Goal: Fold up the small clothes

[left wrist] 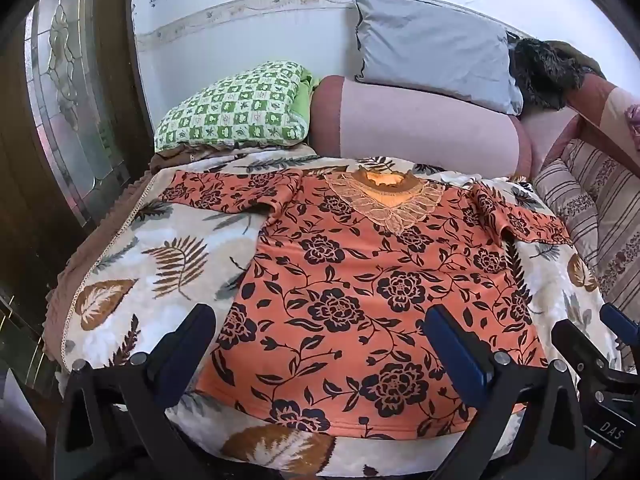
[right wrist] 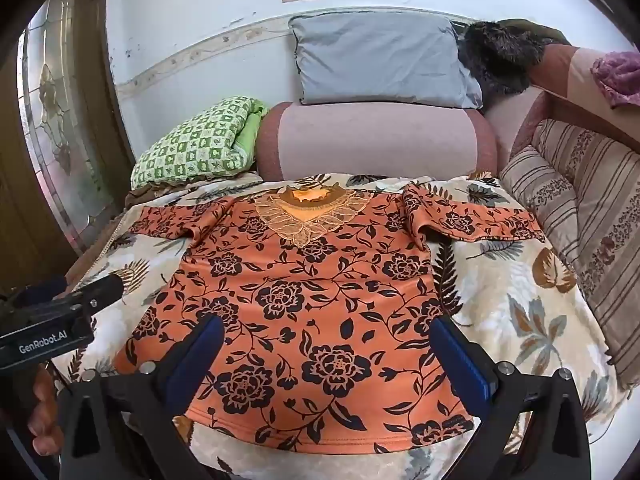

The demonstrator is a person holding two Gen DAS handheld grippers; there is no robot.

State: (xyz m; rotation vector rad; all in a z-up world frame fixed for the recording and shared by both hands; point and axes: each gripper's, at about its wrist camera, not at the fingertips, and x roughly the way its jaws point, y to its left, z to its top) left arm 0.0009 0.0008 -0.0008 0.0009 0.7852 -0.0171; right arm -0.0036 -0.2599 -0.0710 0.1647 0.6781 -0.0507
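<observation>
An orange top with black flowers (left wrist: pixel 360 280) lies flat, front up, on a leaf-print blanket (left wrist: pixel 152 264), sleeves spread and lace collar at the far end. It also shows in the right wrist view (right wrist: pixel 312 300). My left gripper (left wrist: pixel 320 320) is open and empty above the hem's left part. My right gripper (right wrist: pixel 324 328) is open and empty above the hem's middle. The right gripper also shows at the right edge of the left wrist view (left wrist: pixel 612 344). The left gripper's body shows at the left of the right wrist view (right wrist: pixel 60 312).
A green checked pillow (left wrist: pixel 236 108), a pink bolster (left wrist: pixel 420 124) and a grey pillow (left wrist: pixel 432 44) lie behind the top. A striped cushion (right wrist: pixel 580 216) lines the right side. A wooden glass door (left wrist: pixel 60 100) stands at the left.
</observation>
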